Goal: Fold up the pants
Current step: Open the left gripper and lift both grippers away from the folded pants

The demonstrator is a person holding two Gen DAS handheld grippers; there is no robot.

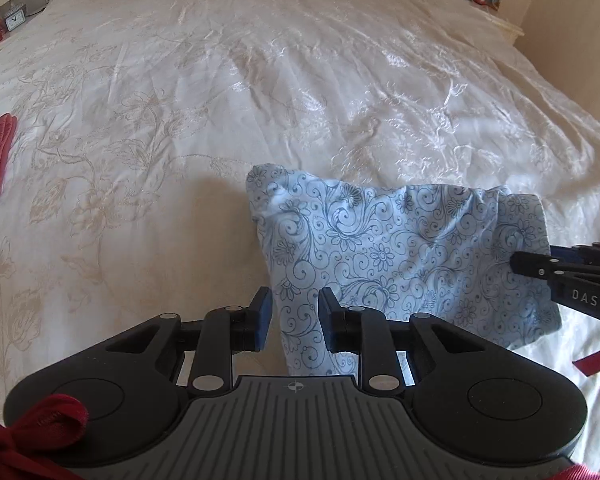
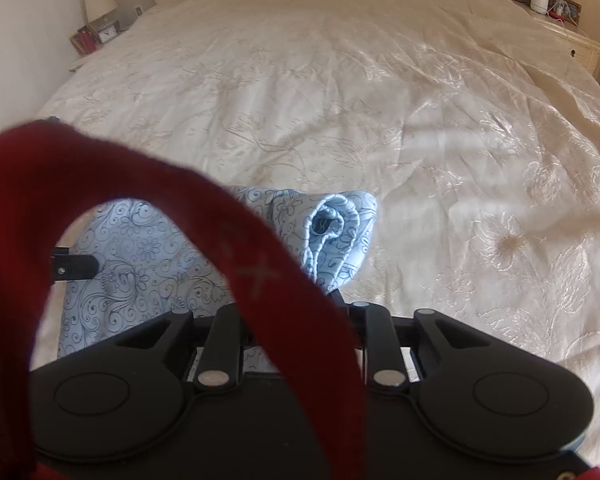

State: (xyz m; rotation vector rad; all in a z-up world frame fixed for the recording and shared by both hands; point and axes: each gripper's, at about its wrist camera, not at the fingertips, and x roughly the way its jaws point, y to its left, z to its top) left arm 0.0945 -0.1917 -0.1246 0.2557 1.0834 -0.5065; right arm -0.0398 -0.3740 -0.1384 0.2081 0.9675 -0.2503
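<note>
Bed (image 1: 260, 80): cream embroidered cover, fills both views.
Pants (image 1: 380, 248): blue floral, folded, lower centre-right on the bed.
Left claw (image 1: 294, 312): tilted downward, pads apart, straddling the pants' near edge.
Right claw (image 1: 540, 268): at right edge, opening unclear; red strap (image 2: 260, 272) hides it.

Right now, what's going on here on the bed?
A person with a gripper in each hand is folding light blue patterned pants on a cream bedspread. The pants lie in a compact folded bundle. The left gripper is open, its fingers either side of the bundle's near corner. The right gripper sits at the other end; a red strap hides its fingertips.
</note>
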